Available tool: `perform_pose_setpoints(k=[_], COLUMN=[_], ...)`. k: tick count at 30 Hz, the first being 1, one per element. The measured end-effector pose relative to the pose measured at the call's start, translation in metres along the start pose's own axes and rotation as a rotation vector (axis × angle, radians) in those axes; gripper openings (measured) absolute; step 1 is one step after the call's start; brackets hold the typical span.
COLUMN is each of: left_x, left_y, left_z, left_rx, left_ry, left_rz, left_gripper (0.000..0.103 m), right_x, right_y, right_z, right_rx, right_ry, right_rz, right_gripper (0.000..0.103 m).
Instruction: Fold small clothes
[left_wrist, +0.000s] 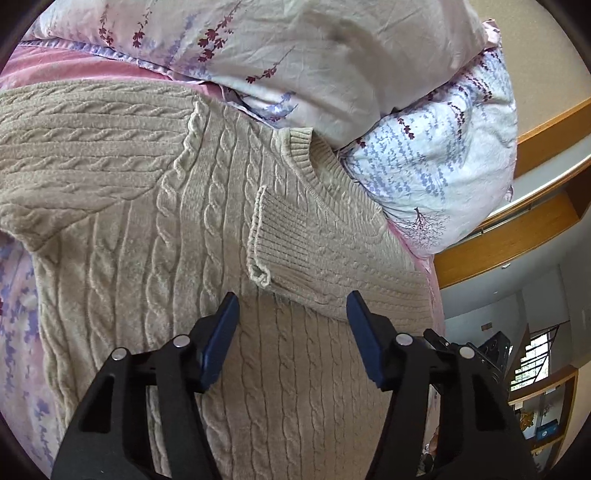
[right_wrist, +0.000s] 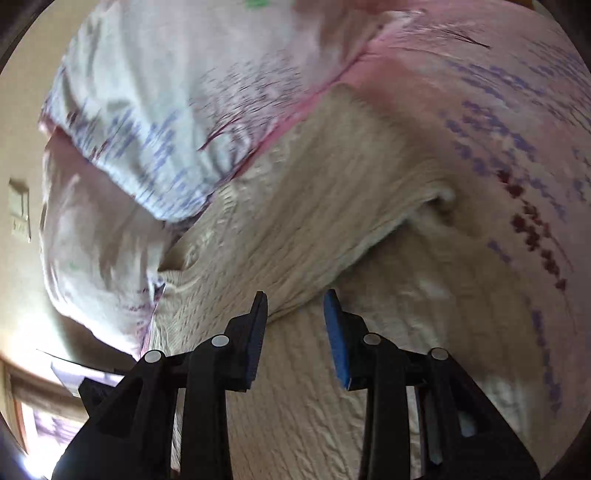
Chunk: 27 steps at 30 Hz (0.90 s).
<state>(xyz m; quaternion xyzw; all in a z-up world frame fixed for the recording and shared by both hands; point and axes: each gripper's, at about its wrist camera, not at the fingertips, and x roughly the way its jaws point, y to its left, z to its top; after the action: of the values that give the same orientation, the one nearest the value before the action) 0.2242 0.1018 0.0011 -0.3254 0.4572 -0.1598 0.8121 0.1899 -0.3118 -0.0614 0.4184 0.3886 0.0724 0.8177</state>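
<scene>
A home bedroom — floral pillows (left_wrist: 436, 155); pink bedsheet (left_wrist: 74, 70); wooden shelves (left_wrist: 546, 402)

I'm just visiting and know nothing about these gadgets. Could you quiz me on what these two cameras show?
1. True or false: the left gripper is open above the beige cable-knit sweater.
2. What lies folded across the sweater's body: (a) a sleeve, (b) a sock, (c) a towel?
3. What floral item sits beyond the sweater?

Key: 1 true. 2 (a), the sleeve, ribbed cuff showing. 3 the pillow.
</scene>
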Motion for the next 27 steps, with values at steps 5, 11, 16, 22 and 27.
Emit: perform_pose_setpoints(k=[5,11,16,22,27], left_x=[0.013,0.022,-0.009,0.009,-0.002], left_y=[-0.006,-0.013,-0.013,0.014,0.008], left_z=[0.006,0.020,0.028,0.024,0.022], left_rx=[-0.015,0.040,0.110,0.067,0.083], left_ry=[-0.007,-0.026,-0.118,-0.047,-0.046], left_rz=[0.024,0.021,0.065,0.140,0.107], left_gripper=[0.044,0.007,0.007,0.008,0.022], right_x=[-0.003,-0.006,-0.009,0.011,-0.012], right_y=[-0.015,-0.003,0.013,0.001,0.013], right_z=[0.018,0.019,0.003,-0.009,-0.019], right_rx=[0.040,-0.037,-0.122,-0.113,-0.151], right_ry=[-0.096,-0.178,-0.174,-0.116,-0.142], right_rz=[0.001,0.001,0.032,-0.074,-0.138], right_gripper=[0.034,0.011,0.010,0.010,0.031])
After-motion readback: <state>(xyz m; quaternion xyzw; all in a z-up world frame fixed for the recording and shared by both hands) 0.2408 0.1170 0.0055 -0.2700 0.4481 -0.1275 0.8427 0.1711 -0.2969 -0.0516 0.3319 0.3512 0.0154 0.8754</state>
